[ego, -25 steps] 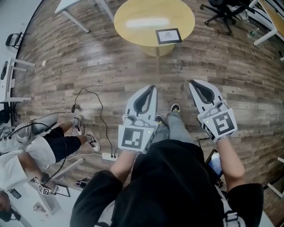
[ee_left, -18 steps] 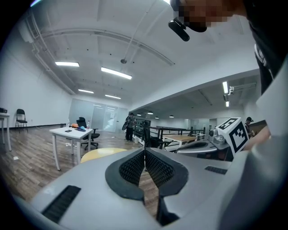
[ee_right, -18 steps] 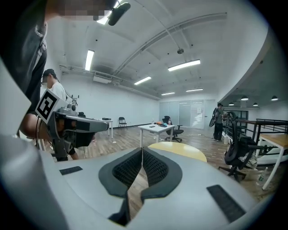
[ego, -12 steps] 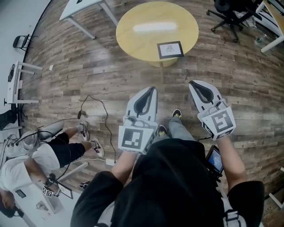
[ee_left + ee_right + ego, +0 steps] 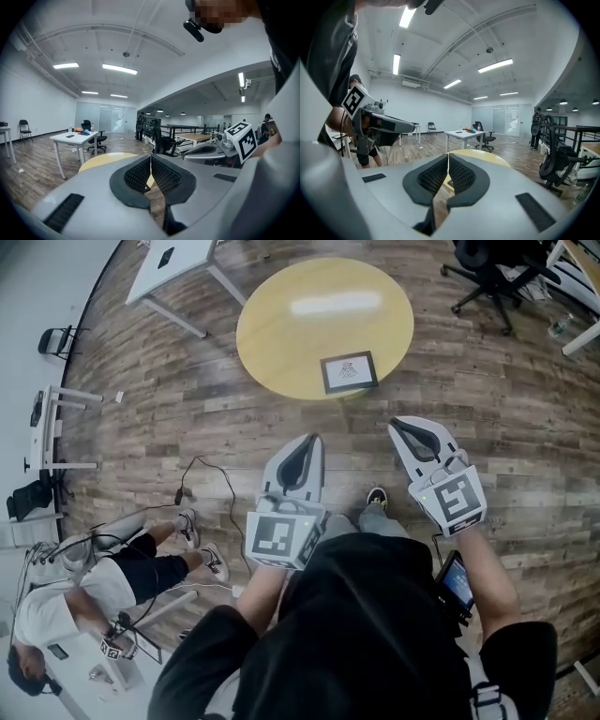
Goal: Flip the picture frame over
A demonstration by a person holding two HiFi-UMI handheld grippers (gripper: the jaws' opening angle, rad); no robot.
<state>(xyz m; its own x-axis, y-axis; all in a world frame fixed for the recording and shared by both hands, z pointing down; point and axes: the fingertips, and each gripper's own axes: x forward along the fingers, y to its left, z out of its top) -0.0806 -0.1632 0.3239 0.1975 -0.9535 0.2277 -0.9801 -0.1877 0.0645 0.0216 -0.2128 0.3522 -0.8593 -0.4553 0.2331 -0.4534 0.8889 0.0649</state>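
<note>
Yellow round counter (image 5: pixel 281 329) holds a black picture frame (image 5: pixel 349 371) near its edge. Left gripper (image 5: pixel 312 439) and right gripper (image 5: pixel 397 424) hang clenched and empty, well short of it. Arriving clenched could shove the frame off.

A black rectangular picture frame (image 5: pixel 349 371) lies on a round yellow table (image 5: pixel 281 324), well ahead of the left gripper (image 5: pixel 311 438) and right gripper (image 5: pixel 399 424).

Your left gripper (image 5: pixel 310 440): jaws together, nothing between them, tip toward 12 o'clock, marker cube (image 5: pixel 278 537) at rear. Your right gripper (image 5: pixel 400 424): jaws together, empty, tip toward 11 o'clock, lying at 3 o'clock of its partner. Left forearm (image 5: pixel 255 594), right forearm (image 5: pixel 489 579): bare, extended forward.
</note>
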